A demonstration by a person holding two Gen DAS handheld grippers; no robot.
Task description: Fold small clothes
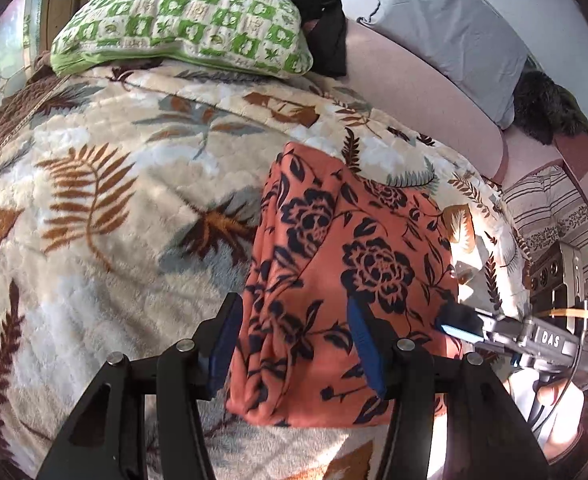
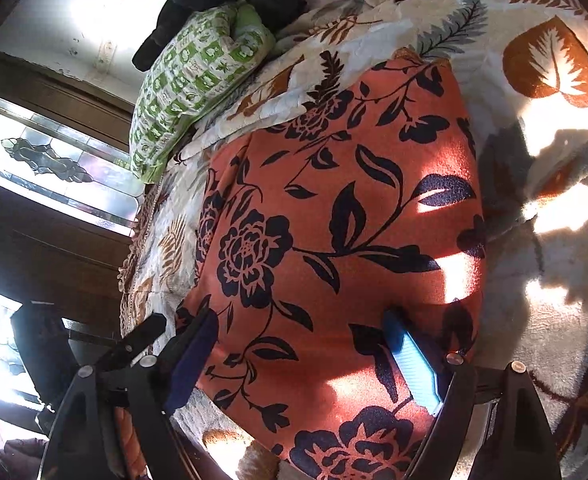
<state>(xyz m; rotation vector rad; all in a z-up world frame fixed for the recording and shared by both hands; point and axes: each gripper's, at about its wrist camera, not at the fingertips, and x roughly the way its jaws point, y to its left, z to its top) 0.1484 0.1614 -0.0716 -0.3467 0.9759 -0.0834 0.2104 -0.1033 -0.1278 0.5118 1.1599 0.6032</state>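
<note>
while the orange cloth with dark navy flowers (image 1: 346, 248) lay folded in a long block on the fleece blanket with brown and grey leaves (image 1: 94, 208), both grippers stood at its near end. the left gripper (image 1: 294, 344) had its jaws spread about half wide, and the near left corner of the cloth lay between the blue pads, but they did not press on it. the right gripper (image 2: 306, 360) was spread wider and it hung over the near right part of the same cloth; again nothing was pinched. in the left wrist view the tip of the right gripper showed just beside the right edge of the cloth.

the long axis of the cloth ran away from the jaws, toward the green and white checked pillow (image 1: 182, 24) at the far edge of the bed. both hands seemed equally near, so i judge that the next fold would bring the near end toward the far end.

the blanket was soft and thick, with patches of strong sun. a black garment (image 1: 314, 8) lay beside the pillow, and a grey cushion (image 1: 454, 32) leaned on the wall.
</note>
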